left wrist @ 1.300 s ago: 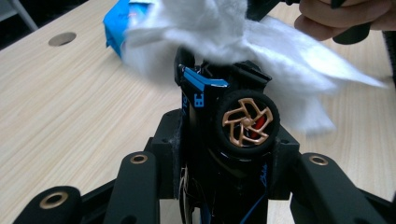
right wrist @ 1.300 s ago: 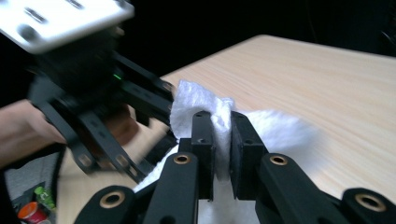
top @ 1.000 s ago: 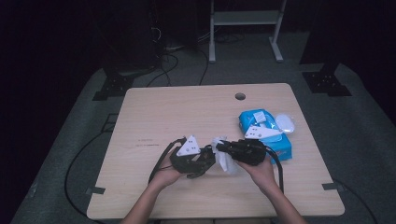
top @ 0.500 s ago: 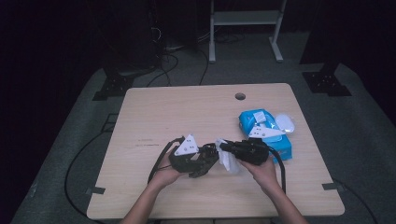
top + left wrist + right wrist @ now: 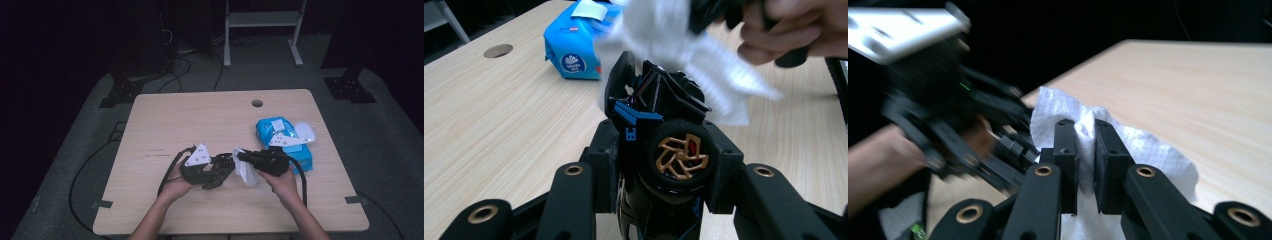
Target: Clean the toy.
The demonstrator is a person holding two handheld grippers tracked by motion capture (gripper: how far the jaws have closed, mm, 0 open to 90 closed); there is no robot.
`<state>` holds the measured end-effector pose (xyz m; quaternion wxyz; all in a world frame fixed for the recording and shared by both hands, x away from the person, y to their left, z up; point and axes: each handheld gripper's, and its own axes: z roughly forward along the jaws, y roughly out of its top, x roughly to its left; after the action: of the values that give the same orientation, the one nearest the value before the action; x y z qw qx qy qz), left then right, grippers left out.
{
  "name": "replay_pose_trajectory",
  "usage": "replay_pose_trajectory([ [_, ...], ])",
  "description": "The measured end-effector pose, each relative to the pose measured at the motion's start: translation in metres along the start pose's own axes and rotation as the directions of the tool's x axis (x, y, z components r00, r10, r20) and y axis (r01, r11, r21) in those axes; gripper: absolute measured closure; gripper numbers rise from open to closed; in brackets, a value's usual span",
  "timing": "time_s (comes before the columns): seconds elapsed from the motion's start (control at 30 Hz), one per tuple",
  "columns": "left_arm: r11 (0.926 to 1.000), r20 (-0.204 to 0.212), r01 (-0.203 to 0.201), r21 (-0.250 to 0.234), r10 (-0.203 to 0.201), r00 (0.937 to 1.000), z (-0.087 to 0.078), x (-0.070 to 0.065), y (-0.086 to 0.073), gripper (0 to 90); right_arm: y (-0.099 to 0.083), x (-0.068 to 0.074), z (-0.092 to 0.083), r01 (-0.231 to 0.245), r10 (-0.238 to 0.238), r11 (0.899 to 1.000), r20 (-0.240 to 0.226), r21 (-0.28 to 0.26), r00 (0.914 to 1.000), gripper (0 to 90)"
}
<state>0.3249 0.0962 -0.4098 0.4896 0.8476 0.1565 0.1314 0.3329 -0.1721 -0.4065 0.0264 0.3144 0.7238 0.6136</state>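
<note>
A black toy car [image 5: 664, 125] with a bronze wheel [image 5: 681, 157] sits nose-up between the jaws of my left gripper [image 5: 664, 165], which is shut on it. In the high view that gripper [image 5: 220, 172] is at the table's front middle. My right gripper [image 5: 1085, 145] is shut on a crumpled white wipe [image 5: 1148, 150]. It holds the wipe [image 5: 246, 170] against the car's upper end, and the wipe [image 5: 704, 55] drapes over the car's top. A blue pack of wipes [image 5: 280, 135] lies on the table behind the right hand [image 5: 282, 182].
The light wooden table [image 5: 200, 120] has a round cable hole [image 5: 257, 103] near its far edge. A small white object [image 5: 305, 131] rests beside the blue pack. Black cables [image 5: 167, 172] trail off the table's front. Dark floor and a white stand [image 5: 262, 20] lie beyond.
The right gripper has shifted slightly with the wipe against the car. The left hand and the car have stayed in place.
</note>
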Motion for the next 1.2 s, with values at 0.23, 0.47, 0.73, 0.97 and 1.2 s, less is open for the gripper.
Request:
replay_pose_trajectory([
  [0.23, 1.0000, -0.009, -0.003, -0.002, 0.003, 1.0000, -0.002, -0.001, 0.001, 57.6, -0.012, -0.010, 0.005, -0.034, 0.033, 0.999, 0.021, 0.034, 0.9992, 81.3],
  [0.47, 0.9999, -0.003, 0.001, -0.014, -0.002, 1.0000, -0.002, 0.000, 0.001, 57.7, -0.004, -0.005, 0.001, -0.021, 0.020, 1.000, 0.012, 0.011, 0.9997, 81.3],
  [0.73, 0.9999, -0.007, -0.001, -0.017, 0.001, 1.0000, -0.004, 0.000, 0.002, 57.7, -0.010, -0.007, 0.003, -0.005, 0.002, 0.999, 0.044, 0.051, 0.9990, 81.3],
  [0.97, 0.9998, 0.000, -0.012, -0.017, 0.012, 0.9999, 0.002, -0.005, 0.006, 57.7, 0.014, 0.023, 0.003, 0.079, -0.079, 0.997, -0.010, 0.003, 0.9968, 81.4],
  [1.2, 0.9995, 0.006, -0.027, -0.019, 0.027, 0.9996, 0.003, -0.009, 0.008, 57.8, 0.019, 0.044, 0.017, 0.180, -0.180, 0.982, -0.014, 0.059, 0.9837, 81.3],
])
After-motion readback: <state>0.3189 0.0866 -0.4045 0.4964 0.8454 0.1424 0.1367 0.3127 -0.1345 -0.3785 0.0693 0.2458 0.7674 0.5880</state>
